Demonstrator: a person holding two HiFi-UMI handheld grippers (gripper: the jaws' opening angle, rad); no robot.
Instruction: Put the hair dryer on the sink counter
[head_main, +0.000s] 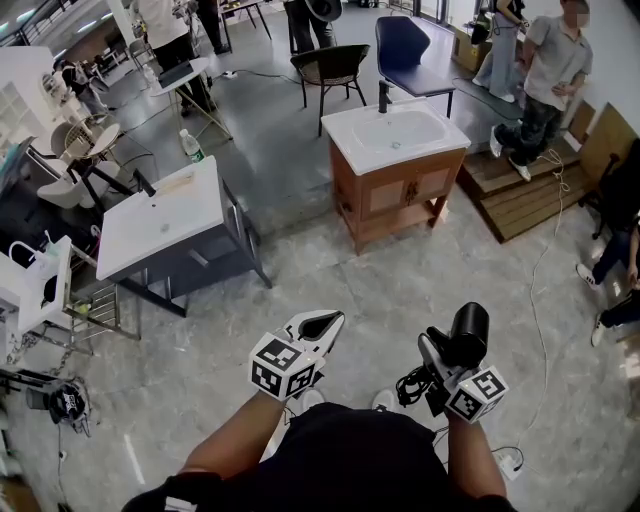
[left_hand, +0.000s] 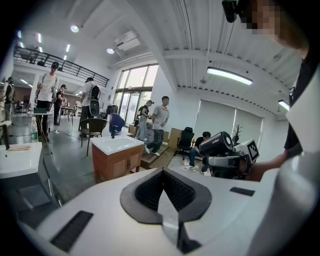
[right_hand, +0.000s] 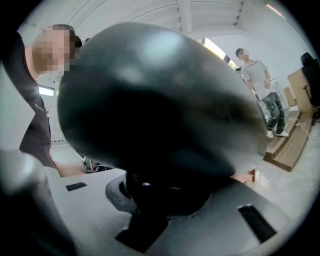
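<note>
A black hair dryer (head_main: 470, 330) stands upright in my right gripper (head_main: 445, 352), low in the head view, its coiled cord (head_main: 412, 385) hanging beside the jaws. In the right gripper view the hair dryer's body (right_hand: 160, 100) fills the picture, and the right gripper (right_hand: 160, 195) is shut on its handle. My left gripper (head_main: 320, 324) is beside it, shut and empty; in its own view the left gripper (left_hand: 162, 185) has its jaws meeting, with the hair dryer (left_hand: 216, 145) to the right. The sink counter (head_main: 440, 135), a white basin on a wooden cabinet, stands some way ahead across the floor, also seen in the left gripper view (left_hand: 130, 146).
A second white sink on a grey cabinet (head_main: 200, 200) stands at left with a bottle (head_main: 191, 147) behind it. Chairs (head_main: 330, 65) stand behind the wooden counter. A wooden platform (head_main: 520, 195) and a person (head_main: 545, 70) are at right. A cable (head_main: 535, 300) trails over the floor.
</note>
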